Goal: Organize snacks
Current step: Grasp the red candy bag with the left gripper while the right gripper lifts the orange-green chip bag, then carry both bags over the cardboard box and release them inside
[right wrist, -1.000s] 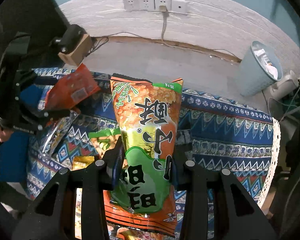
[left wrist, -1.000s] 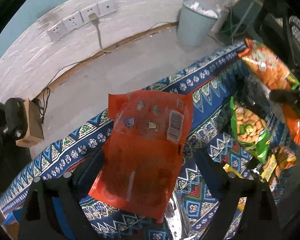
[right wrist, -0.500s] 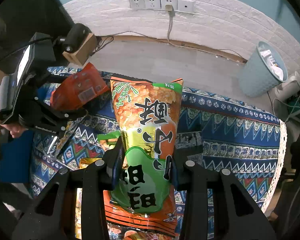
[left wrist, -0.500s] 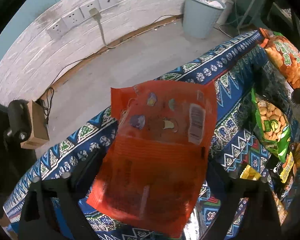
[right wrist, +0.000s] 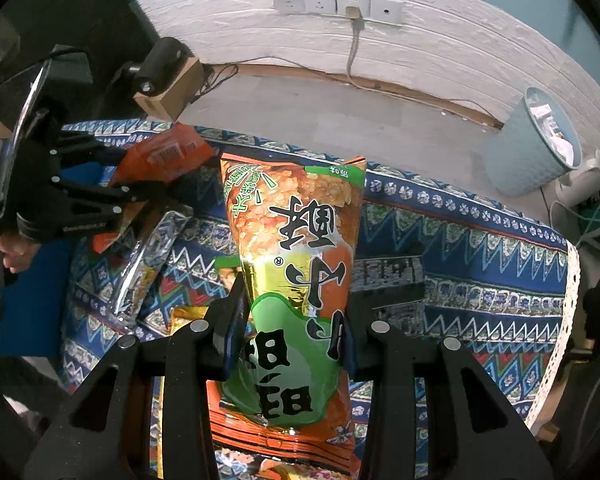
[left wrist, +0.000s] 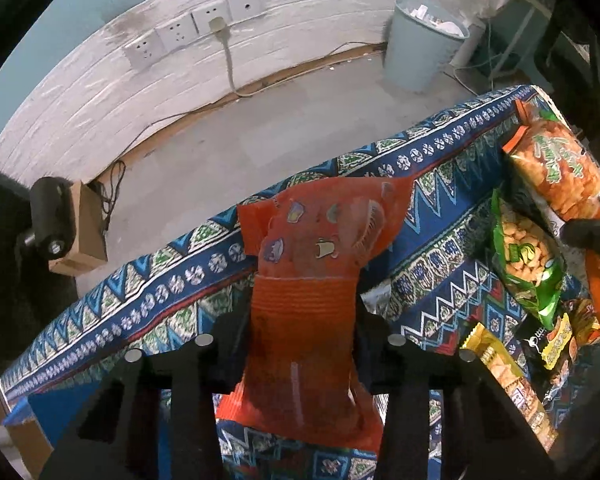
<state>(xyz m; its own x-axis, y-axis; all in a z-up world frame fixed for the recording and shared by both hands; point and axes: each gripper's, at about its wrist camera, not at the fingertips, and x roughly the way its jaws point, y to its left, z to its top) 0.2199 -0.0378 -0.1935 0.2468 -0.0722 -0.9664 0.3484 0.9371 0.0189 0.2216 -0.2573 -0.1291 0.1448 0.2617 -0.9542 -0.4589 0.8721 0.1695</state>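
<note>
Orange foil fills both my wrist views: the left claw (left wrist: 302,344) has just been closing and its pads now pinch the red-orange snack pouch (left wrist: 312,280), the film buckling where they bite. The pouch's long axis runs straight out along the fingers, its printed top leaning toward the far edge of the desk (left wrist: 172,280) and its lower seam hanging below the grip. My right claw (right wrist: 288,336) is clamped narrow around the waist of the tall orange-and-green crisp bag (right wrist: 296,272), which likewise stands lengthwise away from the fingers. From the right view the left claw sits off to the left with its pouch above the patterned cloth, well apart from the crisp bag. Between the two, loose packets lie on the cloth: a green peanut bag (left wrist: 528,256) and a yellow bar wrapper (left wrist: 500,364) lie nearer my right hand. I judge each bag must next be carried end-first, so clearance ahead of the tips matters most.
</note>
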